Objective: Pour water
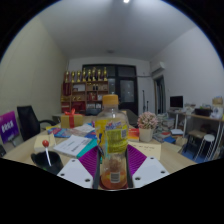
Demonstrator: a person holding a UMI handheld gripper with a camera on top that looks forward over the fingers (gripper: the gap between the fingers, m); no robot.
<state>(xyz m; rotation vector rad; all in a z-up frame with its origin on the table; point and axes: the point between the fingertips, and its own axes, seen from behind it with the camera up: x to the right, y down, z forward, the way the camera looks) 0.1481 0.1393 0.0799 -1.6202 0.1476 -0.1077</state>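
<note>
Gripper view — bottle (113, 140) between hand-held gripper (112, 170) fingers

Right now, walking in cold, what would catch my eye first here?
A clear bottle of orange drink with a yellow cap stands upright between the gripper fingers, whose purple pads sit against its sides. Behind it lies a cluttered table, and a shelf of golden trophies lines the far wall.

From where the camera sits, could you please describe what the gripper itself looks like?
The gripper shows as two broad fingers with pale, whitish angular outer shells. Each carries a purple-magenta pad on its inner face. No cables, markings, hand or sleeve are in view.
</note>
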